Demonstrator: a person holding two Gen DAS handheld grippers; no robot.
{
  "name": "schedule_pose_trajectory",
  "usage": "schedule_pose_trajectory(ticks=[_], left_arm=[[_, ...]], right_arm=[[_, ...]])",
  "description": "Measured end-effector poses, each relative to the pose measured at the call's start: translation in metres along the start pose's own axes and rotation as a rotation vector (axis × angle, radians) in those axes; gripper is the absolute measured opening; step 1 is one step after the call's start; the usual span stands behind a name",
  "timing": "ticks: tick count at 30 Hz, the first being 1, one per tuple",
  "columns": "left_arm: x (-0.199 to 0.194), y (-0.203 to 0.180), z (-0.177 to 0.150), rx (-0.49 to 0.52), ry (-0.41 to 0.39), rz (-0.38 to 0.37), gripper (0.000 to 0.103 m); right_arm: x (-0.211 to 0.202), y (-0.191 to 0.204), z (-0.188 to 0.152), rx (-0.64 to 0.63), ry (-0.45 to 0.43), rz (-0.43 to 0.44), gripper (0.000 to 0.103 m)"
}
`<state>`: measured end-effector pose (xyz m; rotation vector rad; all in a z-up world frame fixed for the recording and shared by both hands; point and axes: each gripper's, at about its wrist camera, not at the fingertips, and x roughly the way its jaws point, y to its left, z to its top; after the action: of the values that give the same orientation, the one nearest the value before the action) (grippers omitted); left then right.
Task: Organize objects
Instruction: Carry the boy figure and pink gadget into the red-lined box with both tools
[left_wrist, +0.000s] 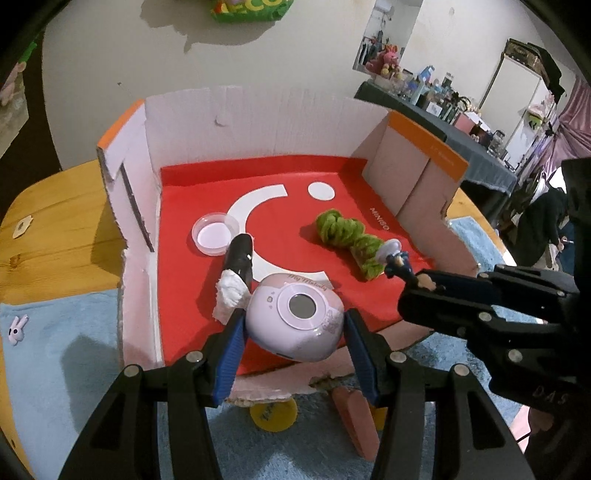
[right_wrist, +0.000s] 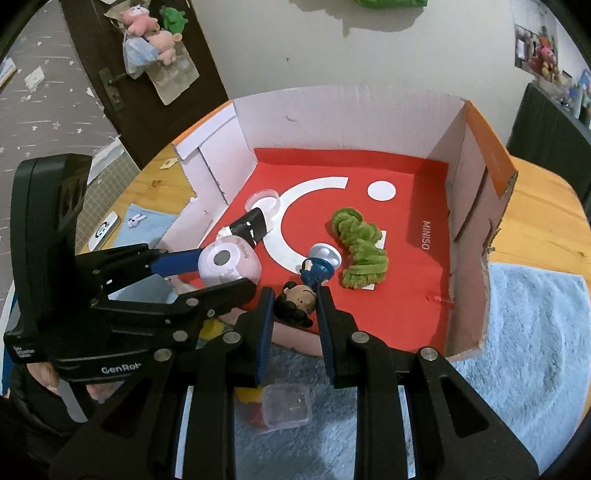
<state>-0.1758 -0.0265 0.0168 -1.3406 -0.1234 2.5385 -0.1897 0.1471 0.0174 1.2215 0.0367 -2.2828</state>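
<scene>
My left gripper (left_wrist: 293, 325) is shut on a pink and white toy camera (left_wrist: 295, 321), held over the front of the red-floored cardboard box (left_wrist: 258, 118). My right gripper (right_wrist: 295, 306) is shut on the head of a small figurine (right_wrist: 306, 280) in blue clothes with a white round base, just inside the box's front edge. In the right wrist view the left gripper (right_wrist: 225, 267) shows at the left with the toy camera (right_wrist: 227, 266). Inside the box lie a green fuzzy bundle (left_wrist: 349, 238), a clear round dish (left_wrist: 214, 234) and a black tube (left_wrist: 240, 258) with white tissue.
The box (right_wrist: 480, 192) stands on a wooden table (left_wrist: 55, 240) with a light blue towel (right_wrist: 535, 332) under its front. A yellow disc (left_wrist: 273, 415), an orange-pink block (left_wrist: 354, 421) and a small clear plastic case (right_wrist: 288, 406) lie on the towel below the grippers. A bunny charm (left_wrist: 16, 328) rests far left.
</scene>
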Motion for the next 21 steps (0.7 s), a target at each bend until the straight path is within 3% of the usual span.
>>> schedule_pose_trajectory(ticks=[21], left_arm=[[0.031, 0.018, 0.015, -0.027, 0.039, 0.013, 0.056]], right_arm=[[0.036, -0.018, 0.011, 0.017, 0.068, 0.004, 0.022]])
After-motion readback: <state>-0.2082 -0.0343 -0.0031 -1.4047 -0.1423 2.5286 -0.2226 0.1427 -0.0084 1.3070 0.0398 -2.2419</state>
